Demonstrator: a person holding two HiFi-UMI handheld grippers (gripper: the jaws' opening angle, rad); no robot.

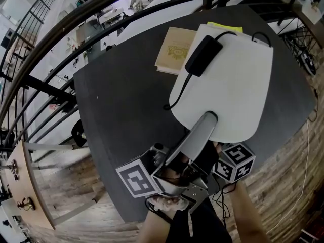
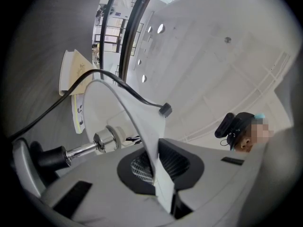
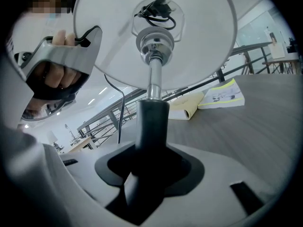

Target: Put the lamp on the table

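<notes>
Right now we have the lamp [image 1: 228, 85] held in both tongs over the right half of the dark round table [image 1: 126, 100], with its white shade tipped towards us; we cannot tell whether any part of it touches the tabletop. Our left gripper [image 2: 163, 174] is clamped on the thin rim of the shade, and the white edge runs straight between its closed jaws. Our right gripper [image 3: 147, 174] grips the black stem [image 3: 151, 122] of the lamp, which fills the gap between its jaws and rises into a chrome rod. The right gripper view shows the hollow of the shade from below: in its middle sits the metal socket fitting [image 3: 154, 39], with a small coil of black wire [image 3: 156, 11] tucked just behind it. On top of the shade lies a black power adapter [image 1: 202, 54], and its cord [image 1: 177, 92] trails down the left side of the shade towards the table. A cream book [image 1: 174, 49] lies flat at the far side of the table, just left of the shade and partly covered by it. A yellow-edged booklet [image 1: 225, 27] shows beyond the shade's far edge. Dark railings [image 1: 50, 49] curve round the far and left sides of the table, and a wooden floor [image 1: 61, 186] lies below on the near left.
</notes>
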